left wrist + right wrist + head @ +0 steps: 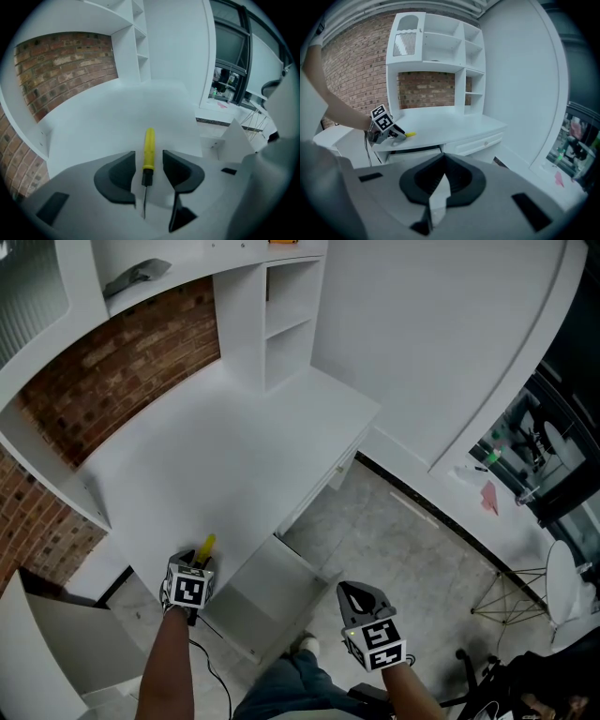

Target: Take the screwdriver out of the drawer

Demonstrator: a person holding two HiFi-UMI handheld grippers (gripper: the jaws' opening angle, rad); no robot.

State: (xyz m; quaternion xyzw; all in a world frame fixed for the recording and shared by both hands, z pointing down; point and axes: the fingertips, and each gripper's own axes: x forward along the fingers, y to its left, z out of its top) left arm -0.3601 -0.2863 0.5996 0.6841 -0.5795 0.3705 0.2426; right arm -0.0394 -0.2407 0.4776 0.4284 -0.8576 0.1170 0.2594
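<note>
Between the jaws of the left gripper [149,159] lay the one screwdriver [149,149], and the jaws stood apart with a sliver of white showing on each side of it, so neither pad pressed on it. Its long axis ran straight along the line the gripper pointed. The yellow handle reached to the far side, past the jaw tips, and the black collar and thin blade pointed back toward the gripper's body. It seemed to rest on the white desk [225,456] near the near left edge, though the left gripper view did not show clearly whether all of it touched. By the look of it the tool was already out and set down.

To the right and nearer, the drawer [272,589] stood pulled out below the desk edge, and no tool showed in the part that could be seen. The right gripper [443,180] hung nearer again, just right of that drawer and well apart from the screwdriver, with its jaws together on nothing. The left gripper was plainly the nearer one, so any further move with the screwdriver would likely fall to it.

Counted: one screwdriver, two grippers, one desk, one open drawer and one closed drawer [480,142] with a small knob.
</note>
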